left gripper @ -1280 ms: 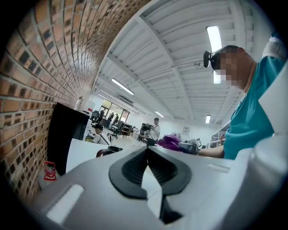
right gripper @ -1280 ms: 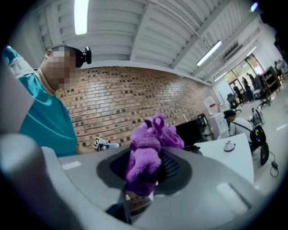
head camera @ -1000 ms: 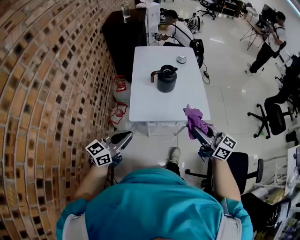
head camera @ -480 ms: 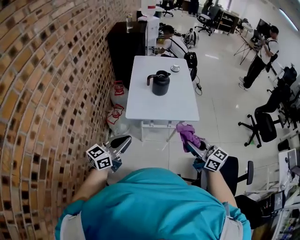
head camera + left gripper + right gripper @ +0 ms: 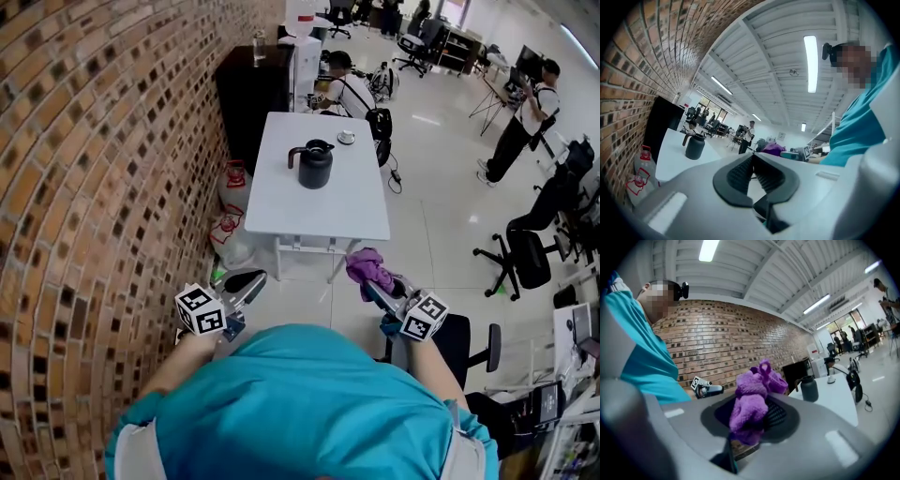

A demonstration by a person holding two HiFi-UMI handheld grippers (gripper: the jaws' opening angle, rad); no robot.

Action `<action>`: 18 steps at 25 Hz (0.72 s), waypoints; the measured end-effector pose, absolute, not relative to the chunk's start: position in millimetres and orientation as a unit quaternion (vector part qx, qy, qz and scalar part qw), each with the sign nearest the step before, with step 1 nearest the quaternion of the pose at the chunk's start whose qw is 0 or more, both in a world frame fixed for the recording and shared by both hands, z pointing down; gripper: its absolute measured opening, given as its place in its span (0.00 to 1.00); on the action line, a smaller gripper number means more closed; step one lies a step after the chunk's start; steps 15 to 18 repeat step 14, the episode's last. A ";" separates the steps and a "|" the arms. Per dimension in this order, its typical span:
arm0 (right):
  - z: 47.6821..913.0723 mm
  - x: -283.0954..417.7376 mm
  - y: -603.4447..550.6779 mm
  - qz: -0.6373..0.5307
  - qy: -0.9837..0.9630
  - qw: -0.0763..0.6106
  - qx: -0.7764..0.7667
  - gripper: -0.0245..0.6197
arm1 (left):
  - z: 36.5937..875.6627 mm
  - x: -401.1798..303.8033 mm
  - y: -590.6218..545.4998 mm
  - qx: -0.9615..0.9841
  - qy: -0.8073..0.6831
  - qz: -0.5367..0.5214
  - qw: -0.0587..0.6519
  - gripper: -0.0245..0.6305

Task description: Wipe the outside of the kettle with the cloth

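1. A white table point(image 5: 323, 214) stood beside the brick wall point(image 5: 112, 141), with the kettle point(image 5: 314, 165) upright on its far half.
2. The right gripper point(image 5: 367, 284) clenched the cloth point(image 5: 366, 264). The left gripper point(image 5: 246, 280) was closed and empty.
3. The kettle lay far ahead, slightly left of the cloth and well apart from both grippers.

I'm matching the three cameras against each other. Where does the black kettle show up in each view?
Head view: kettle in the upper centre, standing on the white table.
Left gripper view: kettle left of centre, small, on the same table.
Right gripper view: kettle right of centre, just right of the purple cloth.
Shared landmark: the white table under the kettle, beside the brick wall.
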State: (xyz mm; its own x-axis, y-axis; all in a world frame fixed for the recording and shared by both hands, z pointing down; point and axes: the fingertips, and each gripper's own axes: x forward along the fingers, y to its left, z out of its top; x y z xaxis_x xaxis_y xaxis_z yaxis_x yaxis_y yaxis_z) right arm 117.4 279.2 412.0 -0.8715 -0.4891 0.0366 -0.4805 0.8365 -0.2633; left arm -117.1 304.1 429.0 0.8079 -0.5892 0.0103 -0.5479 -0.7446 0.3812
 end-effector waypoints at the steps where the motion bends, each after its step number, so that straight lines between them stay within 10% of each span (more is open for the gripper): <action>1: 410.5 117.2 279.6 -0.130 0.959 0.016 -0.251 0.19 | 427.0 -116.9 304.6 0.933 -0.305 -0.056 0.184 0.04; 18: 401.7 116.0 285.6 -0.127 0.959 0.023 -0.251 0.19 | 414.8 -120.7 303.9 0.933 -0.310 -0.059 0.174 0.04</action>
